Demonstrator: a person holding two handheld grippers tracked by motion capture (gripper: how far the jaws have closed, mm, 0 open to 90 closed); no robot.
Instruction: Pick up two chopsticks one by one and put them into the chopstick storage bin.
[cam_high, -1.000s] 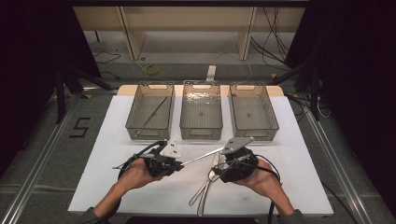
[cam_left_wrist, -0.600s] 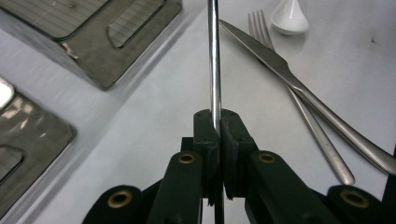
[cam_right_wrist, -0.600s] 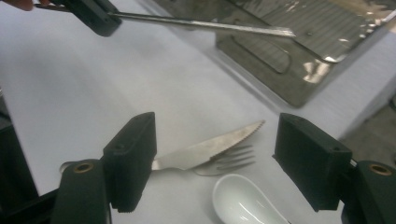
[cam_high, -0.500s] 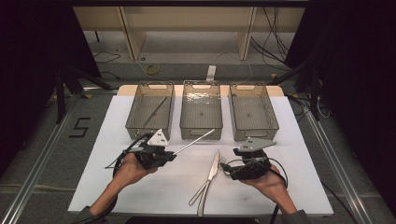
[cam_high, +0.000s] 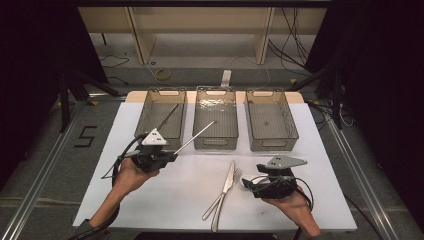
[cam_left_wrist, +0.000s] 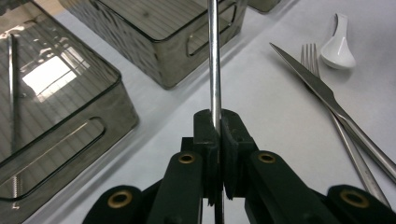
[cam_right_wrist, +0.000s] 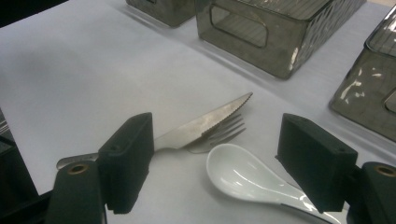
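Jaws of the left gripper (cam_high: 167, 156) are clamped on a rod (cam_left_wrist: 214, 60), which slants up toward the middle bin (cam_high: 215, 142). Right gripper (cam_right_wrist: 219, 168) jaws stand apart around a spoon (cam_right_wrist: 243, 177) on the table (cam_high: 175, 195), seemingly not touching it, just beside the knife (cam_right_wrist: 201, 126) and fork (cam_right_wrist: 224, 132).

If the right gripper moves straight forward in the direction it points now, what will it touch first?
Most likely the white spoon, which lies between the open jaws of the right gripper. The knife and fork come just beyond, though depth is hard to judge.
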